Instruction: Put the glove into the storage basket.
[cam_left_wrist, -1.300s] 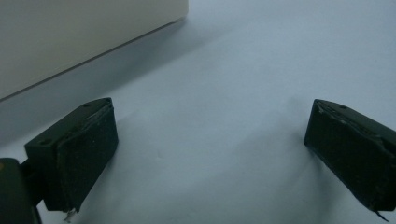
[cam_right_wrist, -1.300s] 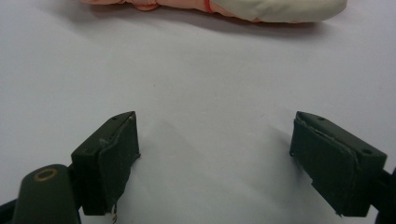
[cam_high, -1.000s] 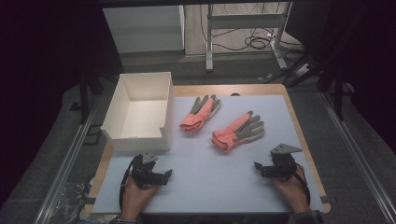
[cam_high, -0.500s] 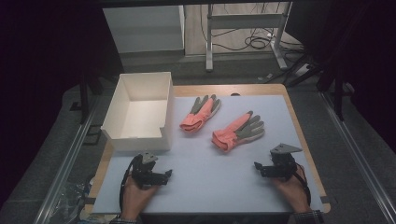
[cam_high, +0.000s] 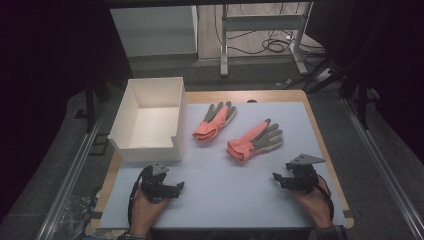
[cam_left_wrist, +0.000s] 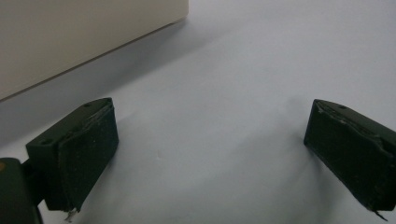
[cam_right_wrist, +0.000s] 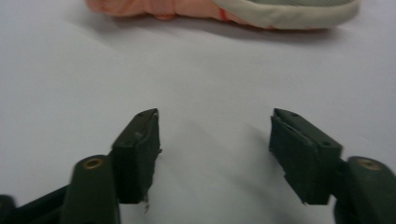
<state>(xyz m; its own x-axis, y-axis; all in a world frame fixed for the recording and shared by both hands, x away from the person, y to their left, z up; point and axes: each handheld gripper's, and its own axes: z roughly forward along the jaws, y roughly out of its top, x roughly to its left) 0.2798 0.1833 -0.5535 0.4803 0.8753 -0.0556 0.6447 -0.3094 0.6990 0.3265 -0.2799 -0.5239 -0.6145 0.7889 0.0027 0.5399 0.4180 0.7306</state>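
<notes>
Two orange-and-grey gloves lie flat on the white mat: one (cam_high: 212, 124) near the middle and one (cam_high: 255, 141) to its right. My left gripper (cam_high: 175, 186) rests at the front left, just below the white box (cam_high: 145, 150). Its jaws stand wide apart over bare mat (cam_left_wrist: 212, 105). At the front right sits my right gripper (cam_high: 278, 178), a little short of the nearer glove (cam_right_wrist: 187, 9). Its jaws (cam_right_wrist: 215, 114) have just been closing and still stand apart, with nothing between them.
The open white box has its near wall (cam_left_wrist: 70, 37) close ahead of the left gripper. The mat (cam_high: 235, 200) covers a wooden table whose front edge runs by the person's hands. Desk legs and cables stand on the floor behind.
</notes>
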